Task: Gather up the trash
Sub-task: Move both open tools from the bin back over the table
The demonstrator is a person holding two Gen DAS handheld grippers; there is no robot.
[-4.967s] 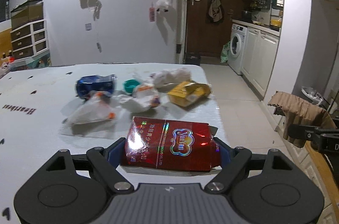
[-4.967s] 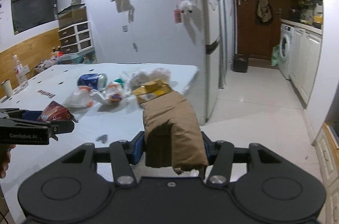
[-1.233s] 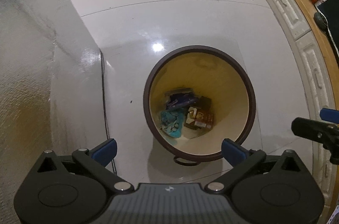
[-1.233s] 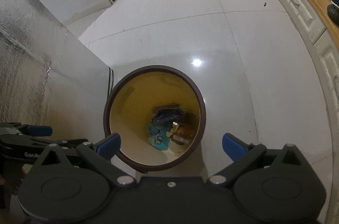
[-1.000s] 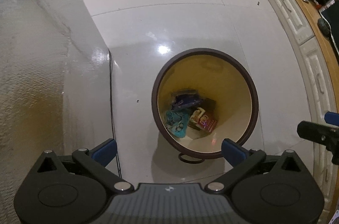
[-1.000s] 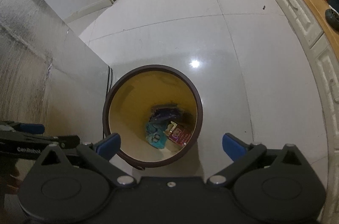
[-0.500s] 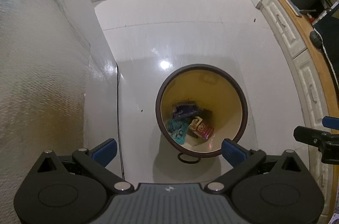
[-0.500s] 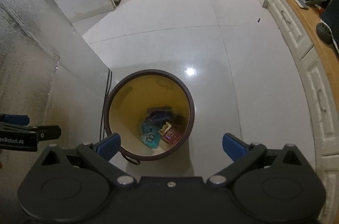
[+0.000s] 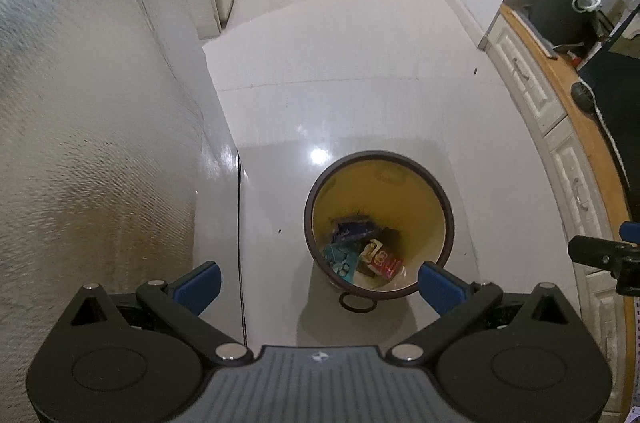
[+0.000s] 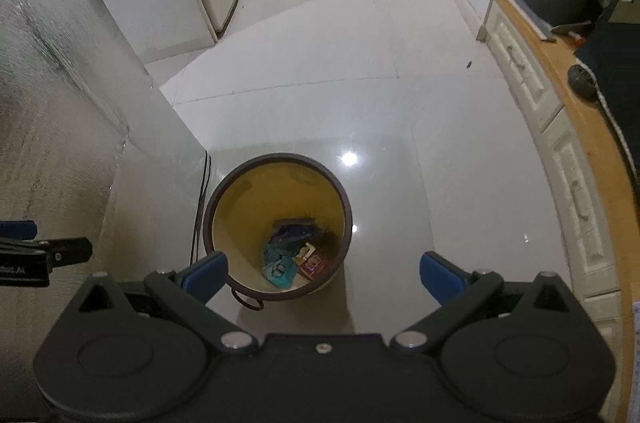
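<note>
Fingers (image 9: 198, 286) of both grippers spread wide and empty above the round brown-rimmed, yellow-lined waste bin (image 9: 440, 195).

Left gripper (image 9: 318, 285) and right gripper (image 10: 324, 277) hang over the glossy white tiled floor (image 9: 360, 71); the bin sits ahead between each pair. Red packet (image 9: 384, 262), teal wrapper (image 9: 338, 259) and dark blue wrapper (image 9: 354, 229) lie at its bottom, so this load looks delivered.

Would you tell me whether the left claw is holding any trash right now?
No, the left claw is wide open with nothing between its blue fingertips, above the round bin.
</note>
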